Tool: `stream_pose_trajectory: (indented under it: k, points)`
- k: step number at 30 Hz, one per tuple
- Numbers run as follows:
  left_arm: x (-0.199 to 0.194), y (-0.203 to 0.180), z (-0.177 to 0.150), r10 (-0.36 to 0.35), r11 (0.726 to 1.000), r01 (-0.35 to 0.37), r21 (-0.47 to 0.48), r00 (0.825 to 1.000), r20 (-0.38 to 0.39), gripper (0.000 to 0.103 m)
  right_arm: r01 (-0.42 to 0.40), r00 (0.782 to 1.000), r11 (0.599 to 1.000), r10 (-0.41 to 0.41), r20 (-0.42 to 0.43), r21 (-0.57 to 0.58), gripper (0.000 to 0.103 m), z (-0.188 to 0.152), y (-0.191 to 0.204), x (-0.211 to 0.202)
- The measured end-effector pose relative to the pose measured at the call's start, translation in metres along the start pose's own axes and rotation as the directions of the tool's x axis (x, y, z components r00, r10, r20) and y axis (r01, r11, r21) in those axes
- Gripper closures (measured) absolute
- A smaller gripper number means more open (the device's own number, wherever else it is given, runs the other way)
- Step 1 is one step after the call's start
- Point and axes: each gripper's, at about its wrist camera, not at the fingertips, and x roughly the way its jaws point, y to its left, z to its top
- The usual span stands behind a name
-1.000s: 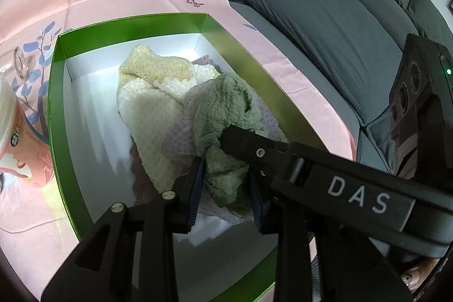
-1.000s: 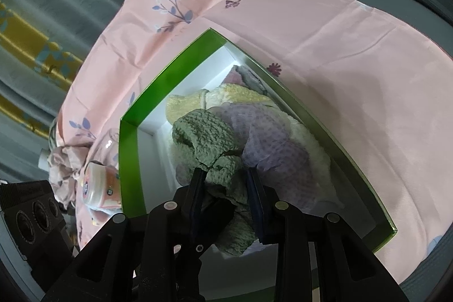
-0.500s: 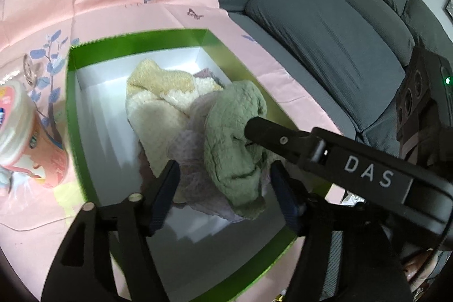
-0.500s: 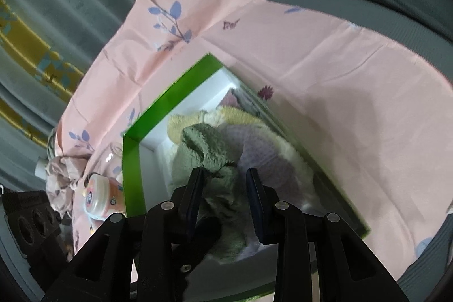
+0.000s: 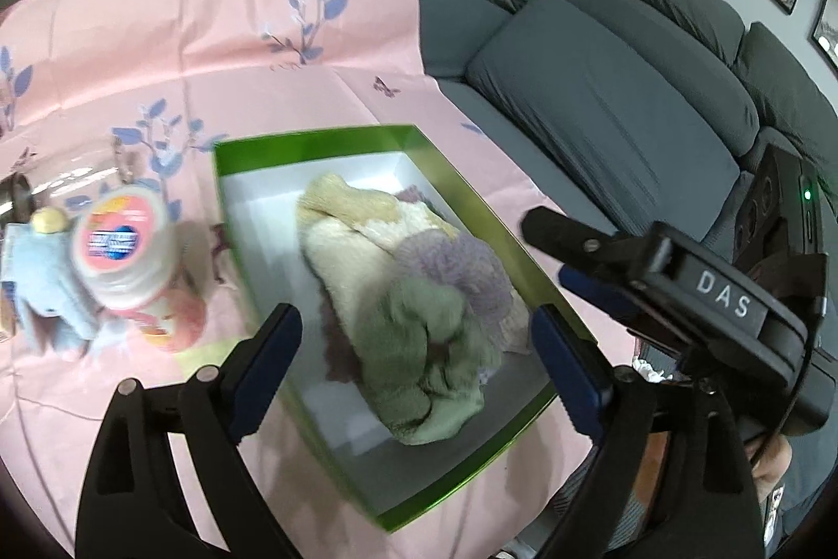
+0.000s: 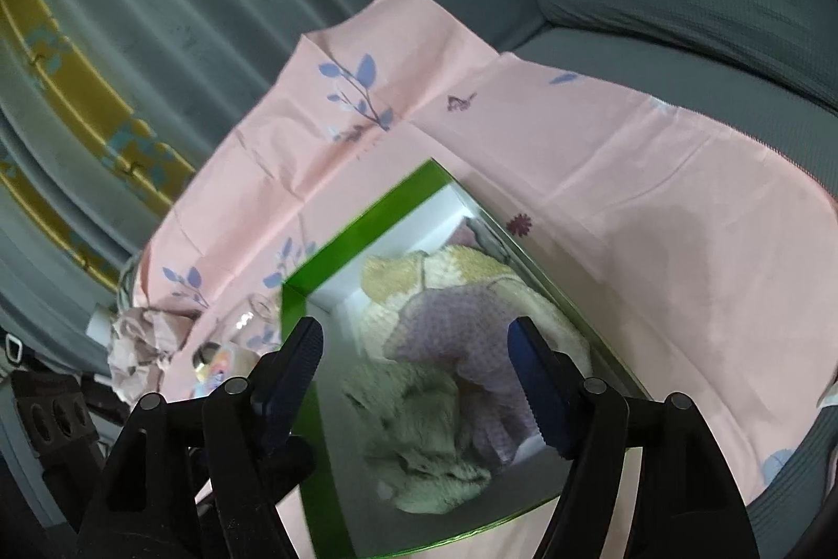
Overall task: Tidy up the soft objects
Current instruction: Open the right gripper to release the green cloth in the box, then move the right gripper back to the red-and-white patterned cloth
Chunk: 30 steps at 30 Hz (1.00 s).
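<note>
A green towel lies loose in the green box, on top of a lilac towel and a cream and yellow towel. My left gripper hangs above the box with its jaws opening wide; the green towel is below them, untouched. My right gripper is likewise above the box, jaws opening, nothing pressed between its pads. In the left wrist view the right gripper reaches in from the right.
The box sits on a pink floral cloth spread over a grey sofa. Left of the box stand a pink and white tub and a light blue plush toy. A crumpled pink cloth lies further left.
Both grippers let go of the green towel and opened wide. Both rose and pulled back from the box, and the towel dropped onto the pile.
</note>
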Motion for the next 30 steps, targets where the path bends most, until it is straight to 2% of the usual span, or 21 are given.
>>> stream_pose_trajectory:
  k: [4,6,8,16,24,30]
  points:
    - [-0.022,0.014,-0.002,0.027,0.999,-0.026,-0.02,0.999,0.037,0.012,-0.003,1.0,1.0,0.004,0.018,-0.013,0.026,-0.001,0.006,-0.007]
    - [-0.031,0.019,-0.003,0.034,0.999,-0.032,-0.03,0.998,0.052,0.005,-0.002,1.0,1.0,0.003,0.028,-0.026,0.02,-0.001,0.011,-0.009]
    - [-0.043,0.027,-0.005,0.045,0.998,-0.041,-0.051,0.995,0.084,0.001,-0.009,0.999,0.999,0.01,0.033,-0.038,0.019,-0.002,0.015,-0.011]
    - [-0.08,0.05,-0.014,0.145,0.988,-0.135,-0.076,0.979,0.144,0.001,-0.032,0.998,0.992,0.038,0.047,-0.122,0.016,-0.009,0.043,-0.02]
    - [-0.108,0.081,-0.032,0.24,0.969,-0.225,-0.105,0.958,0.155,0.001,-0.064,0.997,0.974,0.071,0.027,-0.216,0.016,-0.019,0.079,-0.017]
    - [-0.13,0.126,-0.056,0.315,0.941,-0.291,-0.174,0.94,0.134,0.001,-0.073,0.997,0.951,0.075,-0.005,-0.301,0.016,-0.033,0.109,-0.009]
